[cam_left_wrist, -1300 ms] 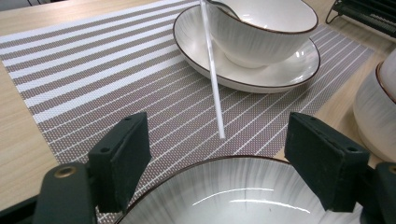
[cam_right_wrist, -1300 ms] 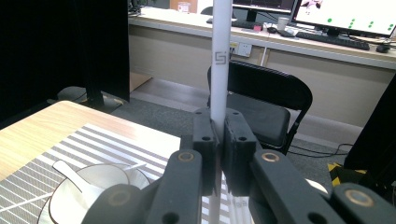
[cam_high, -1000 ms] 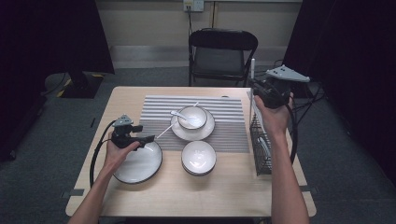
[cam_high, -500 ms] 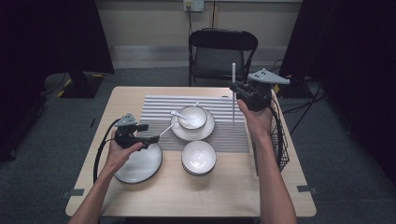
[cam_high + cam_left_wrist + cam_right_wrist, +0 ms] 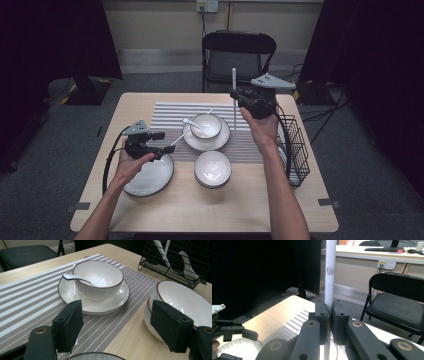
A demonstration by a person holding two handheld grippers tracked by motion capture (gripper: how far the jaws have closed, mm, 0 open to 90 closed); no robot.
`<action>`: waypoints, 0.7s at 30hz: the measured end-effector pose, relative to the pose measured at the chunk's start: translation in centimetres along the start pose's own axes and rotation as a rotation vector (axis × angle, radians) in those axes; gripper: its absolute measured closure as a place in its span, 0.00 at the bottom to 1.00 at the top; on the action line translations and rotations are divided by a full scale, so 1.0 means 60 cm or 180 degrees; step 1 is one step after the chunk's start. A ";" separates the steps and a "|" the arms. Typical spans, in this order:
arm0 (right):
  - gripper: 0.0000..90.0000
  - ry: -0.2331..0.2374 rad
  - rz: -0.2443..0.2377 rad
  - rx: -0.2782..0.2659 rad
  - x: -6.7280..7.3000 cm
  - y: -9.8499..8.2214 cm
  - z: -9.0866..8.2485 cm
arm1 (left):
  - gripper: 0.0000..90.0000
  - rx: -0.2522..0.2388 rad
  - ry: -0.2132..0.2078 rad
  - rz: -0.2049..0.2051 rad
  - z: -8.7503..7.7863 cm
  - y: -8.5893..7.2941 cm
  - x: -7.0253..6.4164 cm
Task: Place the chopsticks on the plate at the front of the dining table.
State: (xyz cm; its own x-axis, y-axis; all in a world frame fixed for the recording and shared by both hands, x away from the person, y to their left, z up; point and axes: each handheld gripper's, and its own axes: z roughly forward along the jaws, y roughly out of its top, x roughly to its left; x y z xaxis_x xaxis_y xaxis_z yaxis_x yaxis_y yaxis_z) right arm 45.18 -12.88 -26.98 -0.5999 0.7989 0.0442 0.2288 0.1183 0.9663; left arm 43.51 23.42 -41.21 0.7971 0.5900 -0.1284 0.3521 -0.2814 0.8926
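My right gripper (image 5: pixel 236 98) (image 5: pixel 329 322) is shut on a white chopstick (image 5: pixel 233 82) (image 5: pixel 330 272), held upright above the right part of the striped mat (image 5: pixel 167 116). My left gripper (image 5: pixel 159 143) (image 5: pixel 118 327) hovers open over the far edge of a large white plate (image 5: pixel 150 177); its jaws have just been closing a little, with nothing between them. Ahead of it a bowl (image 5: pixel 206 125) (image 5: pixel 98 276) with a white spoon (image 5: pixel 189 121) (image 5: pixel 75 278) stands on a saucer (image 5: pixel 117 298). A second bowl (image 5: pixel 213 168) (image 5: pixel 185 300) sits nearer the front.
A black wire basket (image 5: pixel 295 145) (image 5: pixel 175 267) with white utensils stands at the table's right edge. Another white chopstick (image 5: pixel 177 139) lies on the mat beside the saucer. A black folding chair (image 5: pixel 239 55) stands behind the table.
My right gripper has carried the chopstick leftward, from over the basket to over the mat. My left gripper has risen slightly above the plate.
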 end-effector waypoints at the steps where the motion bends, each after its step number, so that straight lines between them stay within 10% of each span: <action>1: 0.95 0.0009 -0.0015 0.0009 0.004 0.000 0.002 | 0.29 0.0000 0.0000 0.0000 0.000 0.000 0.000; 21: 0.94 0.0475 0.0051 0.0010 0.048 0.000 0.044 | 0.29 -0.0128 -0.0174 0.0114 0.021 0.032 -0.035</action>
State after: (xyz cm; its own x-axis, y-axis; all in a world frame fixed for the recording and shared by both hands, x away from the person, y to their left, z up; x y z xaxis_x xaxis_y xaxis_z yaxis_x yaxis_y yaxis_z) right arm 45.44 -9.02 -27.50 -0.7033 0.7042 0.0972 0.2415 0.1081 0.9644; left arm 43.17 20.68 -39.77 0.8348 0.5376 -0.1186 0.3038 -0.2703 0.9136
